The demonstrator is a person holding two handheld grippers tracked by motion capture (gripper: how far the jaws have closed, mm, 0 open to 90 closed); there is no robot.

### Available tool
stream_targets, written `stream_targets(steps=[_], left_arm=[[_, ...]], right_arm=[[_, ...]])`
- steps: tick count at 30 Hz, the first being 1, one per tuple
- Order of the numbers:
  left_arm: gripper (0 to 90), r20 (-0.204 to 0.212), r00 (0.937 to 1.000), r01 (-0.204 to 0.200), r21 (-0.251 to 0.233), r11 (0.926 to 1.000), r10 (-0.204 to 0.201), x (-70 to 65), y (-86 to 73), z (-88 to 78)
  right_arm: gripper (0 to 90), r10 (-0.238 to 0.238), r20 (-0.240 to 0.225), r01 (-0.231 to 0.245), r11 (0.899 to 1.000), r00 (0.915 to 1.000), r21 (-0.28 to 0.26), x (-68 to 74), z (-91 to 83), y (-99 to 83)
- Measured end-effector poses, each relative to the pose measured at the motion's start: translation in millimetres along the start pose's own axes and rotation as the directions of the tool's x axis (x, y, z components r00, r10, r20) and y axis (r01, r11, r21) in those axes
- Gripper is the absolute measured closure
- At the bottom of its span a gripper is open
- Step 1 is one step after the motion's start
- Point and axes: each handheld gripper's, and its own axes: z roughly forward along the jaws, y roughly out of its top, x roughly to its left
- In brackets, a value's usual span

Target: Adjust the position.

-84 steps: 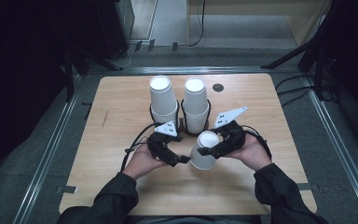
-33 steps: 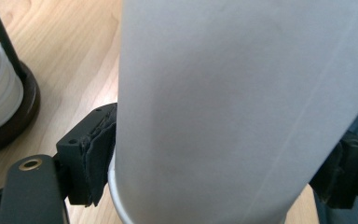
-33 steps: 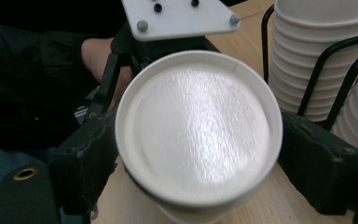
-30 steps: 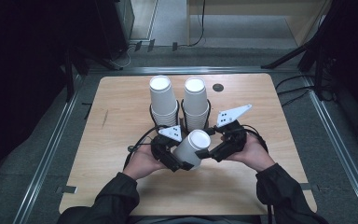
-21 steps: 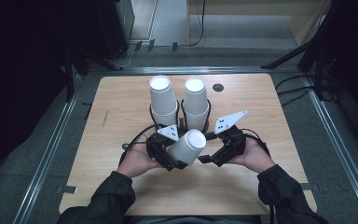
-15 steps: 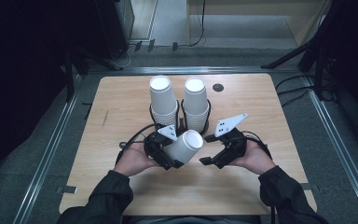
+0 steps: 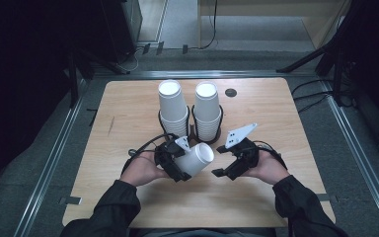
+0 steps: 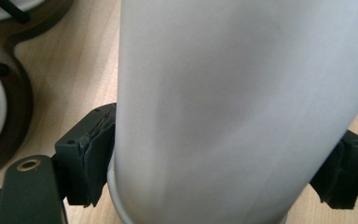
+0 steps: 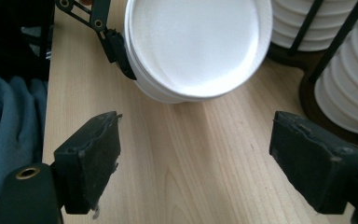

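Tilted leftward since before, white cup [image 7: 197, 159] — unmarked — sits clenched in left hand-held gripper [image 7: 173, 163]; right hand-held gripper [image 7: 225, 162] released, empty.

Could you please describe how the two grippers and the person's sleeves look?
Both the left gripper and the right gripper are black, with two blocky black fingers carrying worn rubber pads. Each has a grey three-cornered plate with dark dots on top and a black cable trailing. The sleeves are dark.

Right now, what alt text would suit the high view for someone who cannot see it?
A person's left gripper holds a tilted white paper cup above a light wooden table; the right gripper is open beside it. Behind stand two stacks of white cups in black wire holders.
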Motion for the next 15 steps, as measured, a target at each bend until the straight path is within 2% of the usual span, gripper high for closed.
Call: stream_targets(steps=[4, 7, 11, 15], left_arm=[[14.6, 0.024, 0.9994, -0.025, 0.019, 0.9995, 0.025, -4.4, 3.5, 4.7], [14.5, 0.041, 0.9983, -0.042, 0.026, 0.9988, 0.041, -9.1, 6.6, 7.8], [14.2, 0.051, 0.9968, -0.063, 0.044, 0.9970, 0.061, -14.4, 10.9, 12.5], [14.1, 0.058, 0.9950, -0.084, 0.050, 0.9952, 0.081, -18.3, 13.8, 15.8]], right_arm=[[16.9, 0.003, -0.016, -0.003, 1.000, 0.9999, 0.031, -0.2, 5.6, 0.3], [16.9, -0.008, -0.029, 0.008, 1.000, 0.9995, 0.023, 0.4, 6.8, 2.5], [16.9, -0.039, -0.050, 0.039, 0.999, 0.9980, 0.015, 2.5, 9.0, 7.0], [16.9, -0.075, -0.074, 0.078, 0.996, 0.9944, 0.038, 7.1, 15.4, 15.4]])
